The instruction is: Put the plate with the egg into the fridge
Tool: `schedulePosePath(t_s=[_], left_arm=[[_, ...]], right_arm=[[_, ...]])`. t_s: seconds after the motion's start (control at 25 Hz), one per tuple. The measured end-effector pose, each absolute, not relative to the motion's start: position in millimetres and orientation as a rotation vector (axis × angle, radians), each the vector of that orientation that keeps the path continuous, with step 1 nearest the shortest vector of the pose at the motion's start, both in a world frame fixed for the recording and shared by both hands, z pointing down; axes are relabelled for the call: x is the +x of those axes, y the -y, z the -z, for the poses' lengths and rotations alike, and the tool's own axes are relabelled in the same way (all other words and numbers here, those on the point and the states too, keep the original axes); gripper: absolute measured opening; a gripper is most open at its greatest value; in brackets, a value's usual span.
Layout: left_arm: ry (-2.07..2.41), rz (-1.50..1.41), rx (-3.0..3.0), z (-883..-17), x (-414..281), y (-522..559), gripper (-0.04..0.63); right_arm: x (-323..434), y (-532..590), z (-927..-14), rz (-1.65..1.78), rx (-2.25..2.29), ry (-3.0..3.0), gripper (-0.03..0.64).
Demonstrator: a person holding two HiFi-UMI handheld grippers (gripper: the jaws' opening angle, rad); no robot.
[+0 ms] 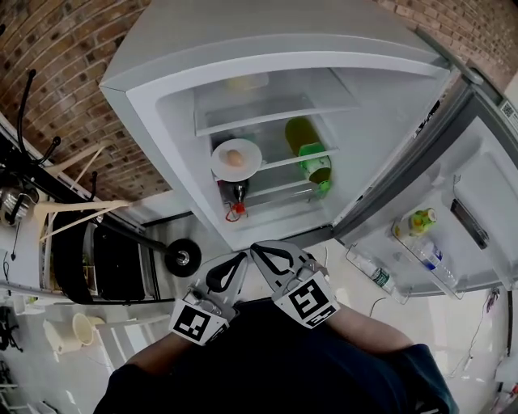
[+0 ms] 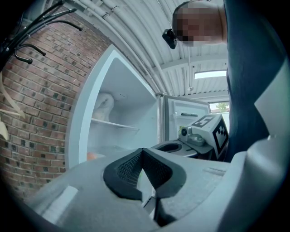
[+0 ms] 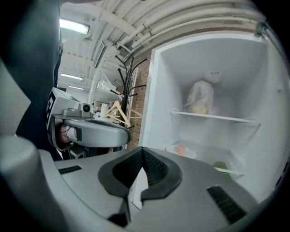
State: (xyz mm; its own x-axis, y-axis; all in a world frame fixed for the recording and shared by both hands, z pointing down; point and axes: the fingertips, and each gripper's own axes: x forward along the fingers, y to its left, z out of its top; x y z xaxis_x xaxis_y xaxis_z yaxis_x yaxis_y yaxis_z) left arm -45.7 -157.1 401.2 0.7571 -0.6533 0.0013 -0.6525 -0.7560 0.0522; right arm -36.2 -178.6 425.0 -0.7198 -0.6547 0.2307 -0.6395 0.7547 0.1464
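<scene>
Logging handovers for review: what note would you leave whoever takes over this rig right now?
Left gripper: shut, empty. Right gripper: shut, empty. Both held close to the person's body, outside the white fridge.
Round white plate with the tan egg: on a middle shelf inside it.
Done: plate placed, released.
Left: door stands open; closing it may be next.

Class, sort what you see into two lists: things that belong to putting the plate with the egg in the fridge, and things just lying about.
Job: plate, egg, fridge, left hand-held gripper, right hand-held gripper.
Lying about: green bottle, bottles in the door, wooden hangers.
</scene>
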Motion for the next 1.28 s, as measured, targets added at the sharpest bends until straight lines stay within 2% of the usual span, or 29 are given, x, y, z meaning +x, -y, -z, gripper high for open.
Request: schedulePosePath(t_s=[1.28], left_arm=[[1.091,0.014,2.895,-400.4,-41.4,153.7,-0.003]], right_arm=[[-26.2,174.4,-431.9,-0.013,1.024,2.706,0.009]])
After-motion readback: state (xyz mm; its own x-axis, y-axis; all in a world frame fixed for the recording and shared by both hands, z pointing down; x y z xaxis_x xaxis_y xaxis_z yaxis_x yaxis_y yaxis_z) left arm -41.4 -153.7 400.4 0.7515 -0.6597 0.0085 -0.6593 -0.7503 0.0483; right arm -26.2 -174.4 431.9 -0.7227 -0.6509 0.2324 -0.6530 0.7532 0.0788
